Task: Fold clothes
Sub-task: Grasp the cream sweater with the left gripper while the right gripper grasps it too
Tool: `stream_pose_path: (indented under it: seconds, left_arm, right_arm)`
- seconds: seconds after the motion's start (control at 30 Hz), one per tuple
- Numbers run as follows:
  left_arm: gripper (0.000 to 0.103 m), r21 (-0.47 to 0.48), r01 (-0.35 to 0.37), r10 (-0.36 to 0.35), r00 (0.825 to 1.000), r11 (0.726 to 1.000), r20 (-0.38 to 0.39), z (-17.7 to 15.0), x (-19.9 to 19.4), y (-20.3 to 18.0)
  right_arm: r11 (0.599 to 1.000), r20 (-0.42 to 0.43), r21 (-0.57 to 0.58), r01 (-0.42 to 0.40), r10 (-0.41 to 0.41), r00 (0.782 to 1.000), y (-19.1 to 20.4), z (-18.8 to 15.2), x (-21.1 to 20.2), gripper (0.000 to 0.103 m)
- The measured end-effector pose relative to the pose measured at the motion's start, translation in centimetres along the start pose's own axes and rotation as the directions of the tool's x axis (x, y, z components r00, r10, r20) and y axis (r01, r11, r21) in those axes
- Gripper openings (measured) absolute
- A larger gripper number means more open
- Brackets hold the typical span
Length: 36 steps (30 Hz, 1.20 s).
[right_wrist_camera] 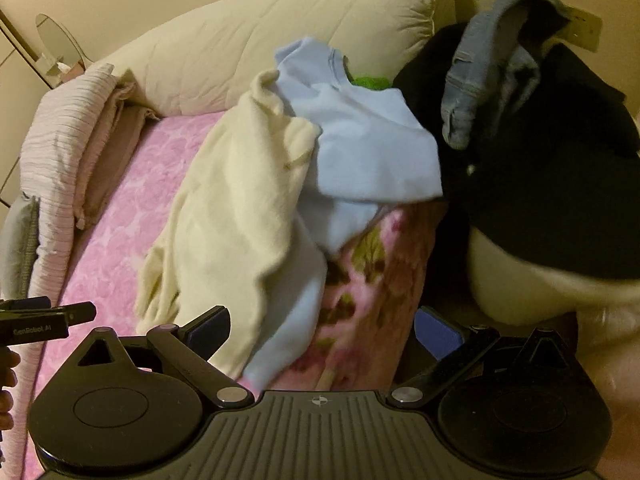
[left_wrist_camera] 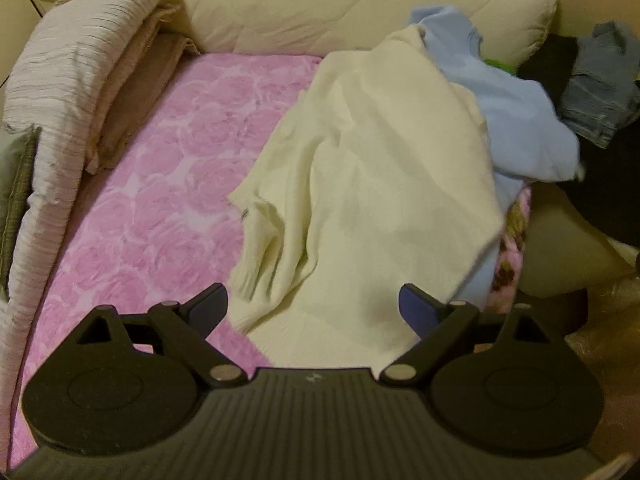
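Both my tongs, left point(left_wrist_camera: 313, 307) and right point(right_wrist_camera: 322, 330), gape empty; the cream sweater point(left_wrist_camera: 372, 184) lies rumpled just ahead, so I pinch only its top layer

soft matt cream knit sweater point(left_wrist_camera: 372, 184), smooth pale-blue cloth top point(left_wrist_camera: 516, 120), pink rose-textured bedcover point(left_wrist_camera: 160, 200).

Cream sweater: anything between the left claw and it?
Nothing visible. The left claw is open, with the cream sweater's hem lying directly between its fingers; the light blue top lies under it to the right.
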<state>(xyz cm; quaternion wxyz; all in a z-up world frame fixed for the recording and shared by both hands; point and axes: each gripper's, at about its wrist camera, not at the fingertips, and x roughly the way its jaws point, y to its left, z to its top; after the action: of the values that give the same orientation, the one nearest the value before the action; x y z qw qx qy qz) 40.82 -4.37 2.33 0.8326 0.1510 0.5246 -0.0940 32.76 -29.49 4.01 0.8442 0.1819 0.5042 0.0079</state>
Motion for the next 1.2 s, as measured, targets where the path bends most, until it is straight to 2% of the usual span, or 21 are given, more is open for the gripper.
stream_pose_path:
  seconds: [0.03,0.1,0.23,0.53,0.6,0.67,0.83,0.93,1.03,1.07,1.1,1.13,1.17,1.2]
  left_arm:
    - [0.091,-0.003,0.004,-0.004,1.0,1.0,-0.012,0.8,1.0,0.0]
    - [0.09,-0.015,0.02,-0.021,0.999,1.0,-0.035,2.1,2.9,0.0]
    - [0.081,-0.06,0.061,-0.065,0.995,0.996,-0.074,3.9,6.6,0.4]
    - [0.081,-0.144,0.083,-0.094,0.993,0.986,-0.072,7.9,13.5,2.8]
    - [0.081,-0.198,0.106,-0.122,0.99,0.974,-0.069,9.1,15.2,3.7]
    - [0.081,-0.265,0.127,-0.149,0.987,0.956,-0.064,10.2,16.9,4.7]
    - [0.081,-0.358,0.118,-0.154,0.985,0.926,-0.076,12.1,21.4,6.7]
    - [0.081,-0.385,0.101,-0.143,0.986,0.918,-0.083,12.7,24.0,7.8]
    - [0.081,-0.427,0.106,-0.161,0.982,0.898,-0.096,13.1,26.6,8.3]
    - [0.079,-0.442,0.112,-0.174,0.98,0.89,-0.101,13.2,27.3,8.4]
    - [0.065,-0.447,0.132,-0.197,0.975,0.885,-0.101,13.3,27.9,8.3]
    - [0.037,-0.446,0.161,-0.226,0.969,0.88,-0.096,13.2,28.3,8.1]
    - [0.031,-0.448,0.197,-0.265,0.96,0.872,-0.094,13.2,28.7,7.8]
    - [0.028,-0.443,0.186,-0.247,0.965,0.877,-0.084,13.0,28.6,7.6]
  right_arm:
    - [1.0,-0.005,-0.002,0.0,0.0,1.0,-0.3,0.9,0.8,0.078]
    - [1.0,-0.029,0.006,0.0,0.0,1.0,-0.8,2.5,2.7,0.072]
    - [0.999,-0.059,0.033,-0.023,0.025,0.998,-1.4,5.0,6.3,0.072]
    - [0.979,-0.149,0.161,-0.122,0.147,0.978,-1.5,7.2,14.0,0.073]
    - [0.976,-0.145,0.172,-0.13,0.155,0.977,-1.0,7.5,15.2,0.073]
    - [0.975,-0.138,0.186,-0.119,0.146,0.98,-0.6,8.1,16.5,0.074]
    - [0.979,-0.134,0.179,-0.097,0.122,0.983,0.5,9.3,19.5,0.076]
    - [0.986,-0.137,0.147,-0.085,0.105,0.985,1.4,9.9,21.0,0.076]
    - [0.993,-0.13,0.097,-0.062,0.075,0.989,2.4,10.3,21.8,0.076]
    - [0.995,-0.123,0.078,-0.059,0.069,0.99,2.8,10.5,21.9,0.076]
    - [0.997,-0.117,0.057,-0.058,0.064,0.991,3.1,10.7,22.0,0.07]
    - [0.997,-0.113,0.022,-0.067,0.069,0.991,3.5,10.8,22.0,0.049]
    - [0.998,-0.123,-0.009,-0.064,0.062,0.99,3.9,10.9,22.1,0.041]
    - [0.997,-0.13,-0.038,-0.062,0.056,0.99,4.3,11.1,22.1,0.031]
